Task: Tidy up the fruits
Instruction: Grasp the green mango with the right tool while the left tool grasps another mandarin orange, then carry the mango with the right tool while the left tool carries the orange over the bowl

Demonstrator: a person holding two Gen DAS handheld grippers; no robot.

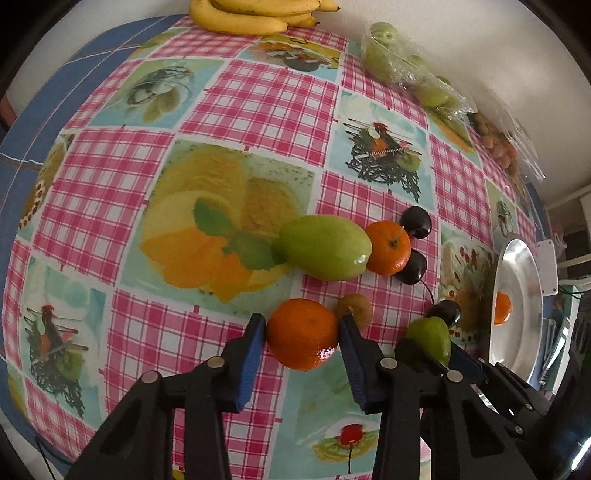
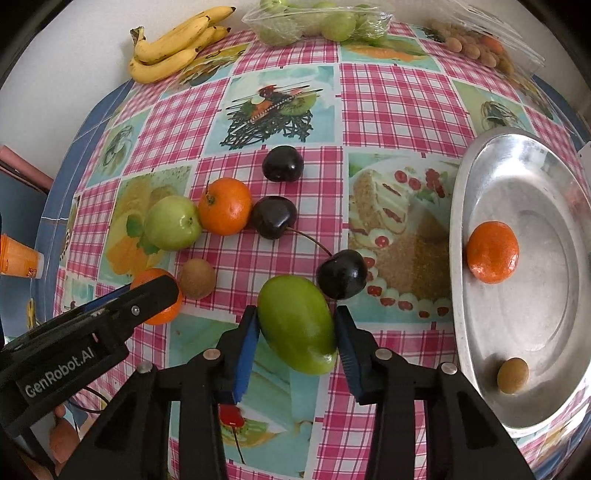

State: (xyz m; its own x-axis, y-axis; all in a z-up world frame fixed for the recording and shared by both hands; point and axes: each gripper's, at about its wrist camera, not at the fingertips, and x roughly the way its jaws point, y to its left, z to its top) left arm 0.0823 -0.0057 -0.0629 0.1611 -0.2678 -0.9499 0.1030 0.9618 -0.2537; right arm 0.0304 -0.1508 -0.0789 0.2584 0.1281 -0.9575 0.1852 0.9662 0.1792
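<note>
My left gripper (image 1: 301, 326) is shut on a tangerine (image 1: 301, 334) on the checked tablecloth, with a kiwi (image 1: 356, 308) just behind it. To its right, my right gripper (image 2: 297, 317) is shut on a green oblong fruit (image 2: 295, 325), its blue pads against both sides. A dark cherry (image 2: 341, 274) lies right behind that fruit. Farther back lie another green fruit (image 2: 171, 222), a tangerine (image 2: 225, 206) and two more cherries (image 2: 274, 217). The silver plate (image 2: 535, 332) on the right holds a tangerine (image 2: 493, 252) and a small brown fruit (image 2: 512, 375).
Bananas (image 2: 173, 48), a plastic bag of green fruit (image 2: 317, 20) and a pack of small brown fruit (image 2: 476, 46) line the far edge by the wall. An orange cup (image 2: 18, 260) stands past the table's left edge.
</note>
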